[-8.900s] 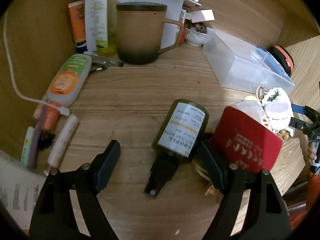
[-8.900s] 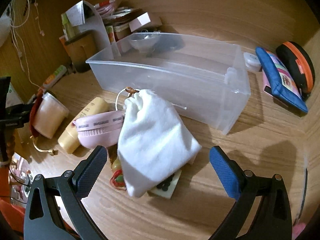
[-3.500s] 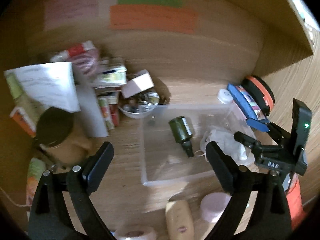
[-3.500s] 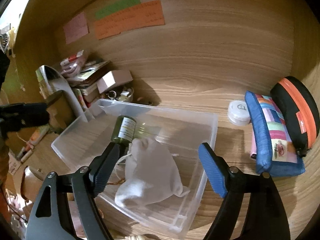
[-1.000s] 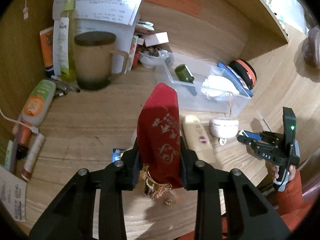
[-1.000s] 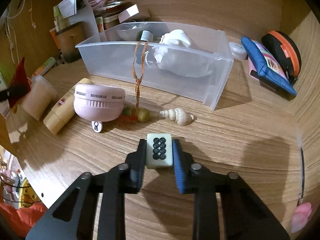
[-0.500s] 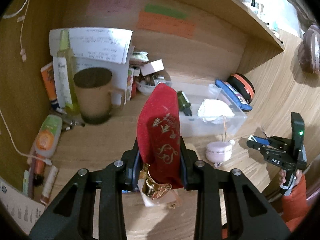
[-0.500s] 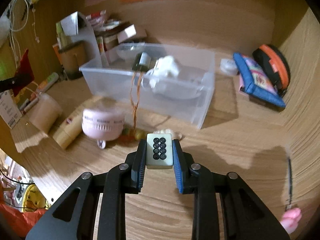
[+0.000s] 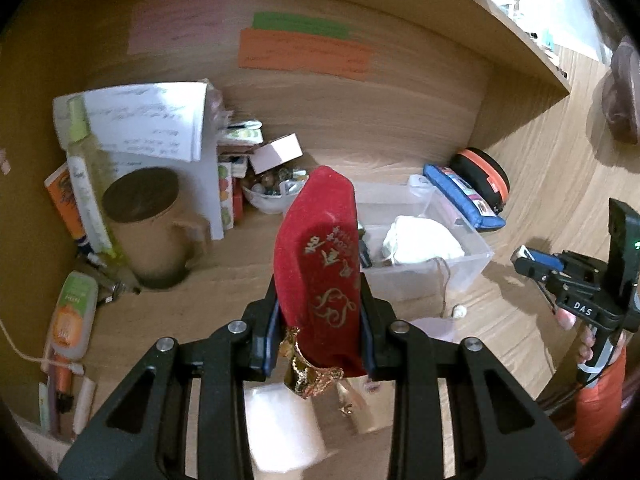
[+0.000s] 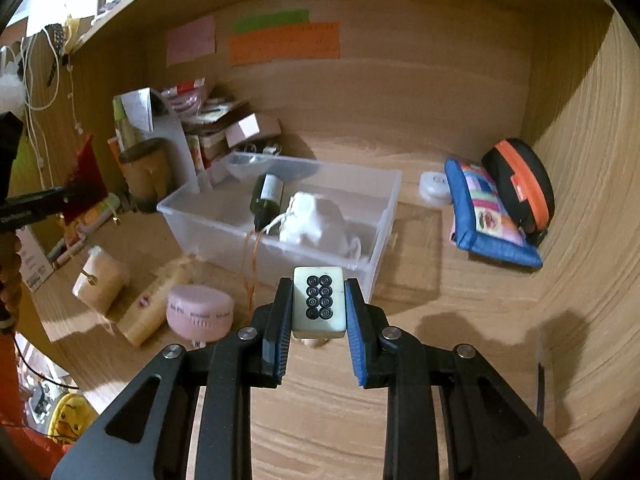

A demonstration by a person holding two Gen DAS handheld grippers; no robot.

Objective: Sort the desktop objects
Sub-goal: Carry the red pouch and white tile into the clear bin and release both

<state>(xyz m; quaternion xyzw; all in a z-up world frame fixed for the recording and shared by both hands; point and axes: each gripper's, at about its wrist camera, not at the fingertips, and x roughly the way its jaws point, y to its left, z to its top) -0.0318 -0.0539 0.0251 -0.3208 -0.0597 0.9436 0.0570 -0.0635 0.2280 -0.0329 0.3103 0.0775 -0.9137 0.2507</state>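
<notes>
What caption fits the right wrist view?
Right hand-held gripper clamps a white dotted mahjong tile before the clear plastic bin.

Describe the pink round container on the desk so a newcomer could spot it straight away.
Find the clear plastic bin in the middle of the wooden desk. Just in front of its near left corner sits the pink round container, low and drum-shaped with small print around its side. It is beside a cream tube, which lies flat and long; the container alone is round and pink.
</notes>
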